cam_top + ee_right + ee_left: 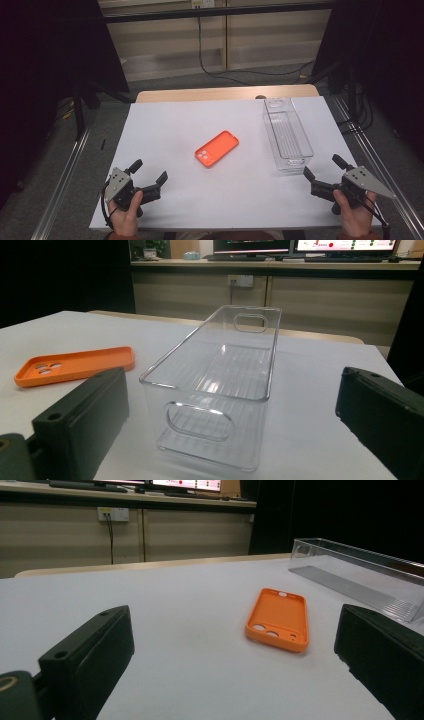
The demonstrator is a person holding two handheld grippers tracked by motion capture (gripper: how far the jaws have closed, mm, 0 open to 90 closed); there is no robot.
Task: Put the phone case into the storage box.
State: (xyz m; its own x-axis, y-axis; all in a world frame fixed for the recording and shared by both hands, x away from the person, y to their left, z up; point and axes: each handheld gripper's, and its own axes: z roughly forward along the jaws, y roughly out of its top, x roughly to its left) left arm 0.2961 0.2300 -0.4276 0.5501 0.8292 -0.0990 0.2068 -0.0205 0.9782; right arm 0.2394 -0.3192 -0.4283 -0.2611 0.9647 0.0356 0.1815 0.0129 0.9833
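High view: orange phone case point(216, 148) lies left of clear bin point(287, 134).

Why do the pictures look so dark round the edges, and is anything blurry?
High view: white table evenly lit, surroundings dark. Left gripper view: orange case sharp, near jaws soft. Right gripper view: clear bin catches pale glare on its rim; background screens slightly blurred.
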